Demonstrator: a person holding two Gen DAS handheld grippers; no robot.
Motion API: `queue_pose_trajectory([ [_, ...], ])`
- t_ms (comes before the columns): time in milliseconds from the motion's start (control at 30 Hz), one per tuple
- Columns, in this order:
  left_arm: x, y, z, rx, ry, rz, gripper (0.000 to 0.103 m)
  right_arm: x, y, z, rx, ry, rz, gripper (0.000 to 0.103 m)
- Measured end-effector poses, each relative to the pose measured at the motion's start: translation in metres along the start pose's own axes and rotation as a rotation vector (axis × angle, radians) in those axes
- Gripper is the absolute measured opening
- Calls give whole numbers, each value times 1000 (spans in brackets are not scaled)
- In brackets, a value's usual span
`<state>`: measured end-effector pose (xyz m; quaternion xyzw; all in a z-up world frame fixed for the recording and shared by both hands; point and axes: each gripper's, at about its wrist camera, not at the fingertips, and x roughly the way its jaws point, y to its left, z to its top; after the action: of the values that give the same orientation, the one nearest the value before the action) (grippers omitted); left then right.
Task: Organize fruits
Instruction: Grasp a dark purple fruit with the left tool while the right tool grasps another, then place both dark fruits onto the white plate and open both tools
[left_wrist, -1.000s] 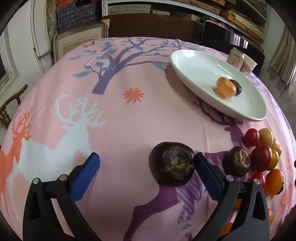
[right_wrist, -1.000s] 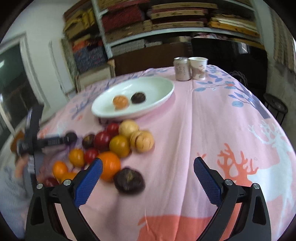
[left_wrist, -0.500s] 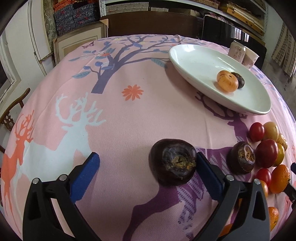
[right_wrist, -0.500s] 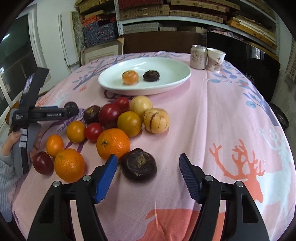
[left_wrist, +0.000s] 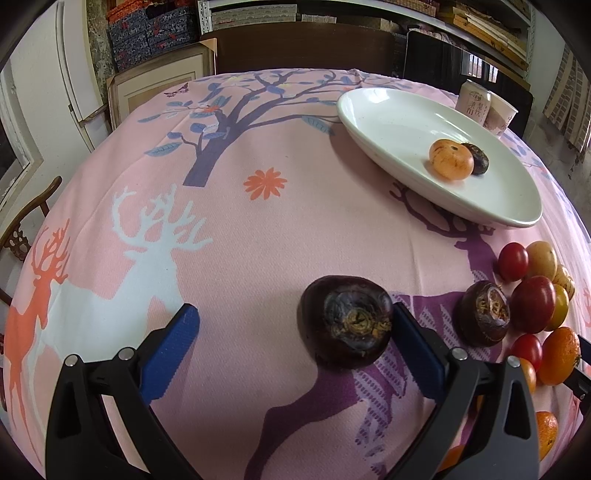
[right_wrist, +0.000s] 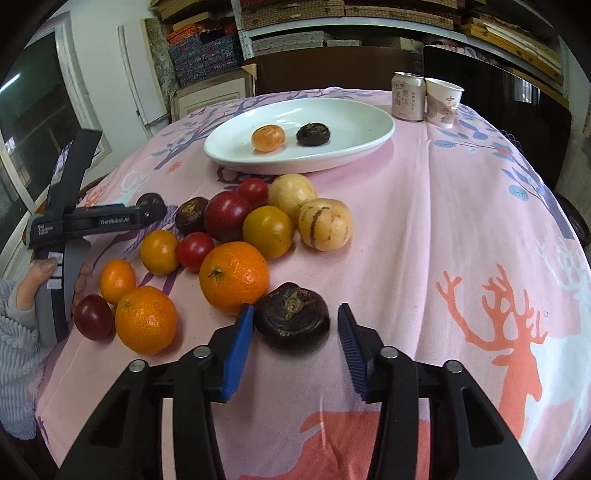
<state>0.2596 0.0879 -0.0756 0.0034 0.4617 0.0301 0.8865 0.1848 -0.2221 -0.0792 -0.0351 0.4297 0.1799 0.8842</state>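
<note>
A white oval plate (left_wrist: 402, 122) (right_wrist: 351, 122) holds a small orange (right_wrist: 268, 137) and a dark chestnut-like fruit (right_wrist: 313, 134). My left gripper (left_wrist: 293, 326) is open; a dark purple fruit (left_wrist: 347, 326) lies on the cloth against its right finger. My right gripper (right_wrist: 295, 325) is open around another dark fruit (right_wrist: 292, 317), with gaps on both sides. A pile of oranges, red and yellow fruits (right_wrist: 236, 229) lies between plate and grippers. The left gripper also shows in the right wrist view (right_wrist: 147, 210).
A pink tablecloth with deer and tree prints (left_wrist: 221, 206) covers the round table. A drink can (right_wrist: 408, 96) and a paper cup (right_wrist: 443, 102) stand behind the plate. Shelves and boxes stand beyond the table; a wooden chair (left_wrist: 26, 229) is at the left.
My right gripper has moved in low over the dark fruit and narrowed its jaws around it. The left gripper has barely moved, its dark fruit still against the right finger.
</note>
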Motion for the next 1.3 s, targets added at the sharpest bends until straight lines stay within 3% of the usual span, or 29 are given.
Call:
queue_pose_trajectory([
  [233,-1,-2,-1,6,-2,6,99,6,6,1,-32,25,-22,42],
  [367,-2,-2,0,22,-5,-36,98,6,5,0,-25,24,-14,42],
  [533,-10,-16,-4,84,-37,-62,72,6,2,0,-7,21,6,42],
  [733,-19,-17,-11,83,-55,-83,45,5,0,0,5,17,21,42],
  [867,-26,-18,-15,82,-62,-107,45,1,-9,0,48,-1,51,42],
  [1000,-44,-24,-6,101,-114,-137,45,-14,-23,3,111,-73,84,42],
  [1167,-57,-45,37,125,-165,-168,45,-32,-28,57,110,-178,85,42],
  [1300,-47,-66,74,124,-185,-184,45,-19,-21,110,78,-221,63,42],
])
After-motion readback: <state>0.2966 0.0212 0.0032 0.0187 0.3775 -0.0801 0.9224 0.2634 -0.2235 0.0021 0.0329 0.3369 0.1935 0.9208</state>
